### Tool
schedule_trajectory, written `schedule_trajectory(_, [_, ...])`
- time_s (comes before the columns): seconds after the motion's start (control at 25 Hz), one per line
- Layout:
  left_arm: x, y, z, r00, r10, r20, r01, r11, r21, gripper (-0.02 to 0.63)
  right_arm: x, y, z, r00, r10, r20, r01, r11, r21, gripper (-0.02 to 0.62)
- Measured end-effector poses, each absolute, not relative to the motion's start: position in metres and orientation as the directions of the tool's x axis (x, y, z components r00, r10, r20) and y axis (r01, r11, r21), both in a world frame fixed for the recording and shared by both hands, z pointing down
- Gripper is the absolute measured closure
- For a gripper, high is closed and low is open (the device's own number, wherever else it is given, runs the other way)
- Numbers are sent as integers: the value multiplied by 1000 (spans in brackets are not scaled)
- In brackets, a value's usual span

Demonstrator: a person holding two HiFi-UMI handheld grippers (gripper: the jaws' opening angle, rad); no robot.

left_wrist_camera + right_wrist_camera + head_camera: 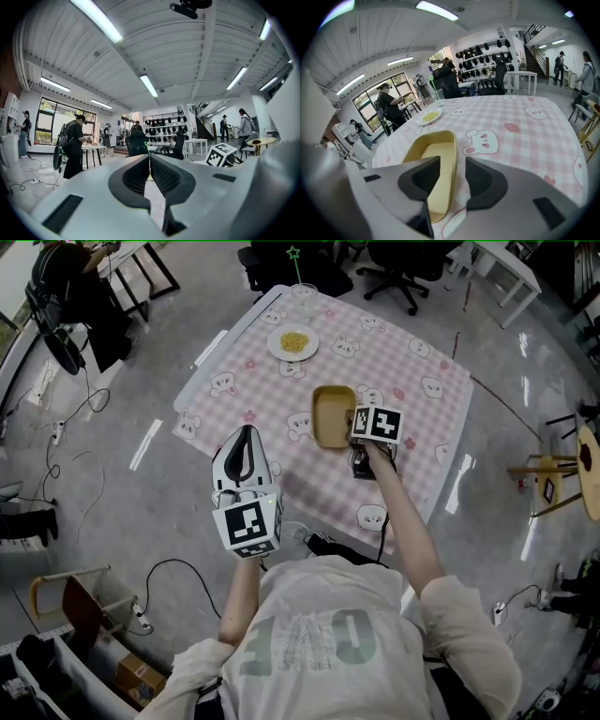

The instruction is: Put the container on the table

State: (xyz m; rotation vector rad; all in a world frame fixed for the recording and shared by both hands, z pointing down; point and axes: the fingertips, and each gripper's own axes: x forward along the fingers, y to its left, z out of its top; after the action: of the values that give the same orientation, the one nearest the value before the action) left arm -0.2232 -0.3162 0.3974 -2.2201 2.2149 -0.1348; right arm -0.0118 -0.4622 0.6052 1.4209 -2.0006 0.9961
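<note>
Container point(333, 418): set on table point(424, 409) towards near edge, rim straddled by right gripper point(453, 171), jaws spread. Left gripper point(149, 174): closed, empty.

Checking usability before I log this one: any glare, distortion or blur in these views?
Head view: fisheye bend, glare streaks on the floor. Left gripper view: ceiling lights blown out, corners black. Right gripper view: container sharp, corners black too.

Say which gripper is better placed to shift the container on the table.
Right, I'd say. The right gripper has its open jaws astride the near wall of the container, which sits on the table. The left gripper is shut, and its view does not show the container.
</note>
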Motion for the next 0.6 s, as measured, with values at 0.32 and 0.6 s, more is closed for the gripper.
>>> schedule_trajectory(0.32, [-221,-314,384,0,-1000,23,-997,-2,-74,578,-19,-477,533,-361,-694,622,-933,263,-248,434])
schedule_trajectory(0.6, [-212,-310,372,16,-1000,1,-997,-16,-81,578,-25,-468,458,-412,-789,456,-911,351,-217,431])
